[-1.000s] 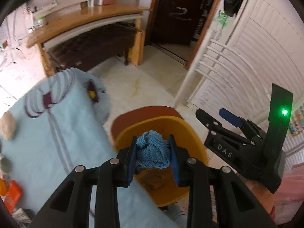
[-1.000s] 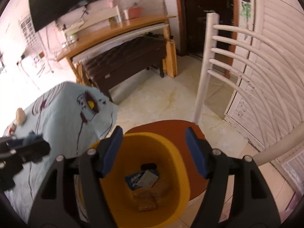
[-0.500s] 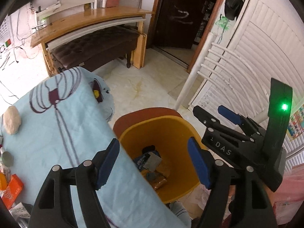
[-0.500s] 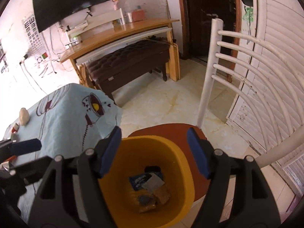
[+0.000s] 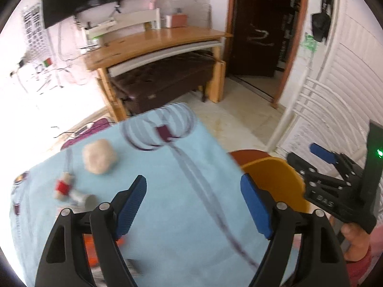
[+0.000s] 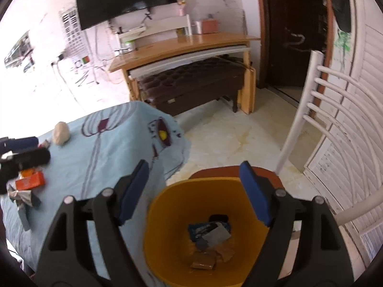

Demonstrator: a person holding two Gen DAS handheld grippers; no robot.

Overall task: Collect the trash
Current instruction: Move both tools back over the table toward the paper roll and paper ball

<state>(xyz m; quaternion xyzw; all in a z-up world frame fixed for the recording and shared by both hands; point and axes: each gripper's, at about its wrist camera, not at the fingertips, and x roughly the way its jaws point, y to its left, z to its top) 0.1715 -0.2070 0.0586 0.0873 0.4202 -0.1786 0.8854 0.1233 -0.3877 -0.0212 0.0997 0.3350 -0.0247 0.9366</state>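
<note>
Left gripper (image 5: 193,206): jaws opening wide, empty, above light-blue patterned tablecloth (image 5: 167,191).
Right gripper (image 6: 195,190): opening wide, empty.
Round yellow plastic bin (image 6: 172,227): six o'clock.

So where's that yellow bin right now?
The yellow bin sits low in the right wrist view, on a brown chair seat beside the blue tablecloth.

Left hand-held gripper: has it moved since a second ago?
Yes. The left hand-held gripper, jaws opening and empty, swung from above the yellow bin to over the blue tablecloth.
</note>
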